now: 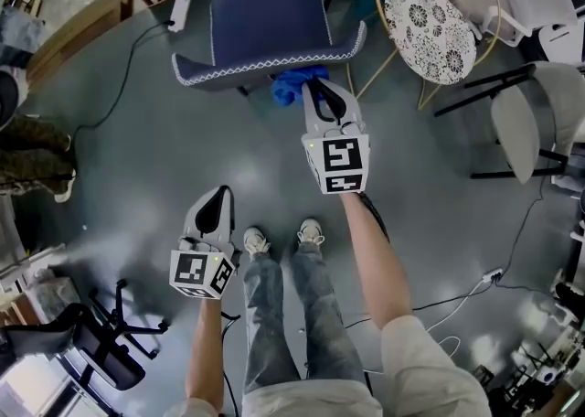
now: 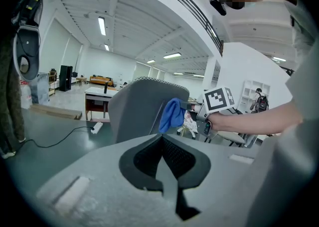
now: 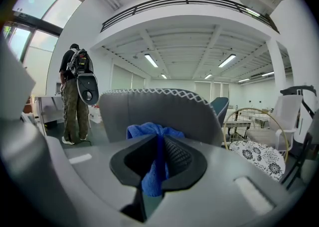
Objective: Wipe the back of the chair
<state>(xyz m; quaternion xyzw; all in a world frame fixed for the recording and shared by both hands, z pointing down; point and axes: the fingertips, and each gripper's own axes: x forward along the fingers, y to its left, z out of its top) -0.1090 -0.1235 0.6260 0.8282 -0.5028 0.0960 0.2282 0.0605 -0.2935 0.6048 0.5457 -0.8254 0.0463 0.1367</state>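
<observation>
A blue-grey chair (image 1: 265, 26) with white zigzag stitching along its back's top edge stands ahead of me. Its back (image 3: 164, 111) fills the middle of the right gripper view and shows grey in the left gripper view as the chair back (image 2: 139, 104). My right gripper (image 1: 318, 88) is shut on a blue cloth (image 1: 294, 84), with the cloth (image 3: 152, 136) bunched at the back's near face. The left gripper view shows the cloth (image 2: 172, 115) against the chair's right side. My left gripper (image 1: 215, 200) hangs lower left, shut, holding nothing.
A gold wire chair with a patterned cushion (image 1: 430, 29) stands right of the chair. White-seated chairs (image 1: 526, 127) sit further right. A power strip and cable (image 1: 178, 13) lie on the floor to the left. A person with a backpack (image 3: 75, 91) stands at left. A black office chair (image 1: 101, 351) sits near left.
</observation>
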